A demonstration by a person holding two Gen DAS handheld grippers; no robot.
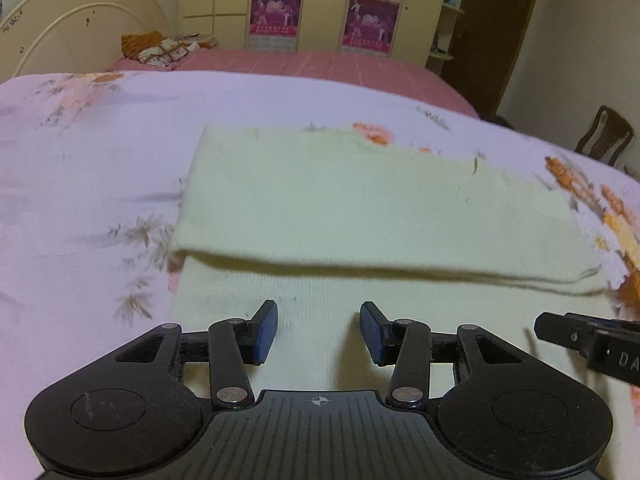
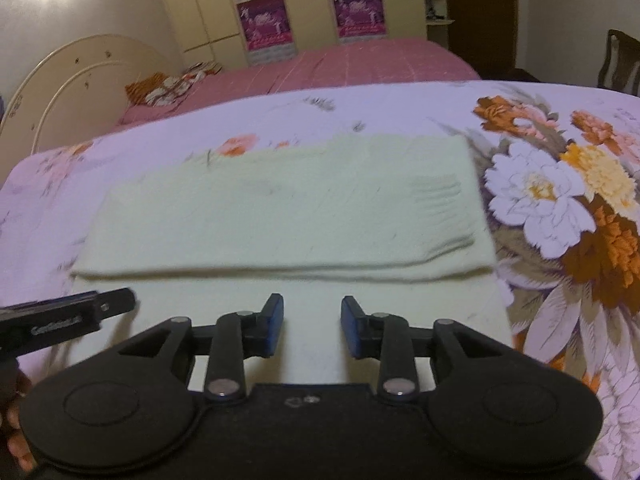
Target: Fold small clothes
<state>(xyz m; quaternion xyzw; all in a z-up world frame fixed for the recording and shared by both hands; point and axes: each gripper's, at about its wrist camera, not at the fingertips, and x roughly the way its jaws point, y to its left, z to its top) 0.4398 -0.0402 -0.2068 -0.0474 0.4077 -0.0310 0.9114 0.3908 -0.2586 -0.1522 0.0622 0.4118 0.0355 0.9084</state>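
Cloth [image 1: 360, 208] folded on floral sheet [image 1: 80, 160]; left tool [image 1: 319, 332], right tool [image 2: 312, 326] released, side by side.

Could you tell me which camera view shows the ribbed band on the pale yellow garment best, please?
The right wrist view: the ribbed band shows as clear parallel ridges near the right end of the pale yellow garment. In the left wrist view that end lies far off and blurred, so no ribbing can be made out.

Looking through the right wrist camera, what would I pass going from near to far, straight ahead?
Open right gripper → pale cream folded knit garment → floral white bedsheet → pink bed cover → cream wardrobe with magenta posters.
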